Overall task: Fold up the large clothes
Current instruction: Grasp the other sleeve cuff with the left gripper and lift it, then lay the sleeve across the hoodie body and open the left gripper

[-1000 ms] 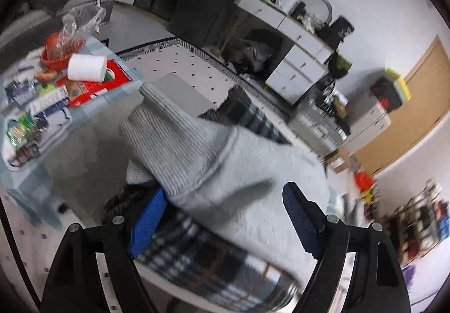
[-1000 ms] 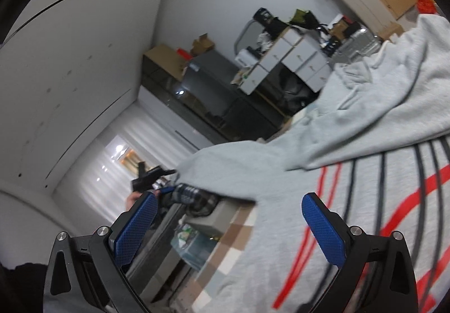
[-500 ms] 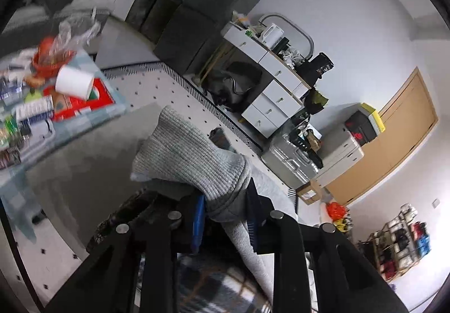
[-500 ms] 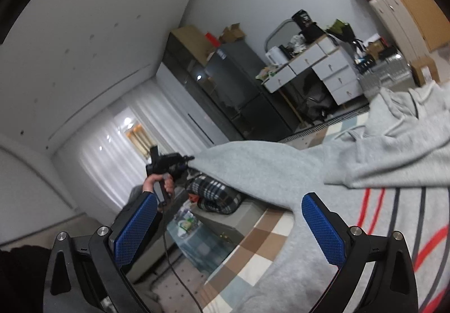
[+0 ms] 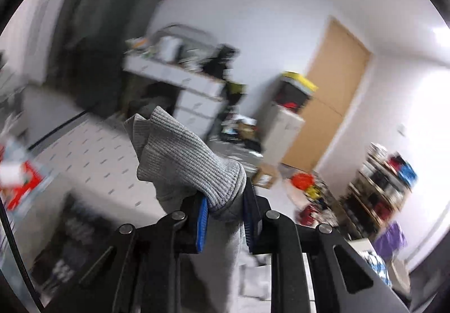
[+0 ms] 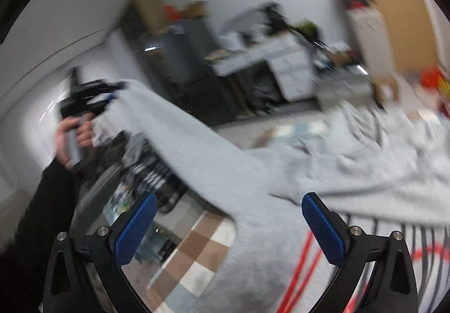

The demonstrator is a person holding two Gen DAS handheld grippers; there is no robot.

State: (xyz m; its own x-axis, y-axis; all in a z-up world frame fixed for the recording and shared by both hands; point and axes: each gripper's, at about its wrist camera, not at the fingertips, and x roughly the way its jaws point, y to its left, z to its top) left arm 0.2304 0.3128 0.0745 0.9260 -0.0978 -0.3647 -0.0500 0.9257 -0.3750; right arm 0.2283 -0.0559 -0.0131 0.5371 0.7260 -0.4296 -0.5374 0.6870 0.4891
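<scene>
Left wrist view is showing the left claw (image 5: 225, 217) pinching the ribbed cuff (image 5: 185, 161) of a grey sweater (image 6: 213, 161), with the blue pads pressing the knit from both sides. Its jaws have just been closing, and the cuff is sitting between them. Right wrist view is showing that claw raised at the left, a person's hand (image 6: 70, 138) gripping its handle, and the sleeve trailing down to the sweater body, which is lying crumpled on a bed (image 6: 197, 254) covered in checked and striped fabric. For a clean fold, the cuff should be carried across the body under light tension. The right claw (image 6: 227, 228) is standing wide open above the sweater, holding nothing.
</scene>
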